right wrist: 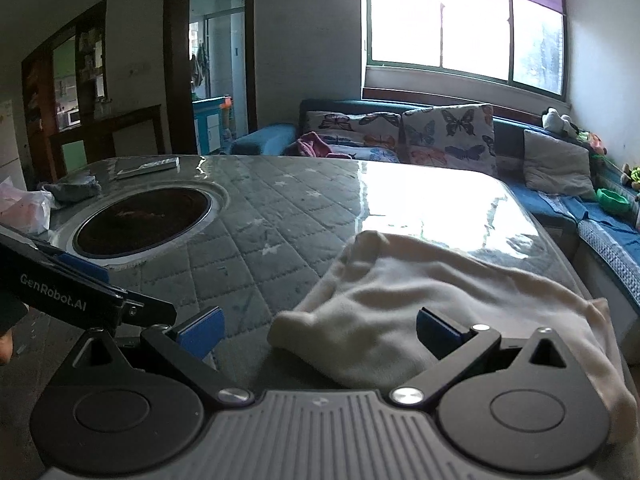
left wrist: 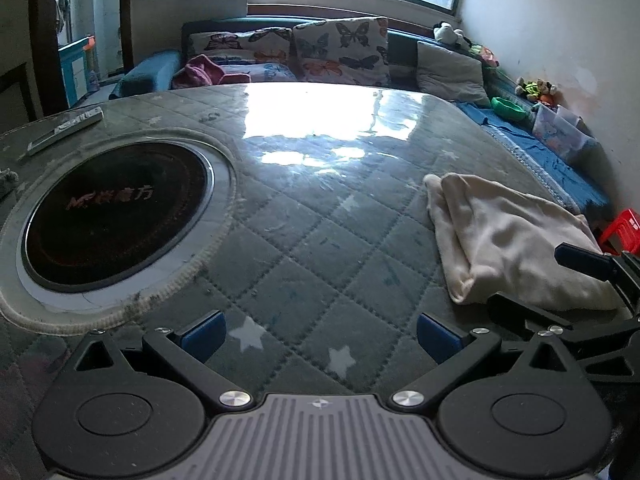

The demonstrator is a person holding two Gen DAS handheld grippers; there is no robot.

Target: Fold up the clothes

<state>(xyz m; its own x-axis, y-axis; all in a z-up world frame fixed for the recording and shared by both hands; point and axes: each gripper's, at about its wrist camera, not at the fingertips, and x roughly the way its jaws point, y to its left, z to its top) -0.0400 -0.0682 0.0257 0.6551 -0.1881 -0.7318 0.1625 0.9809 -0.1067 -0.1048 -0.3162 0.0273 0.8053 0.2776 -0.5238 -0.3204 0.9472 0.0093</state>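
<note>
Cream garment lay bunched on tabletop, 2 o'clock of left gripper. Both grippers spread, empty. Right gripper should pinch near edge low.

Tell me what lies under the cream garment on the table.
The cream garment rests on the grey quilted, star-patterned table cover, near its right edge. The cover runs out from under it on every visible side. Whatever lies directly beneath its folds is hidden by the fabric.
</note>
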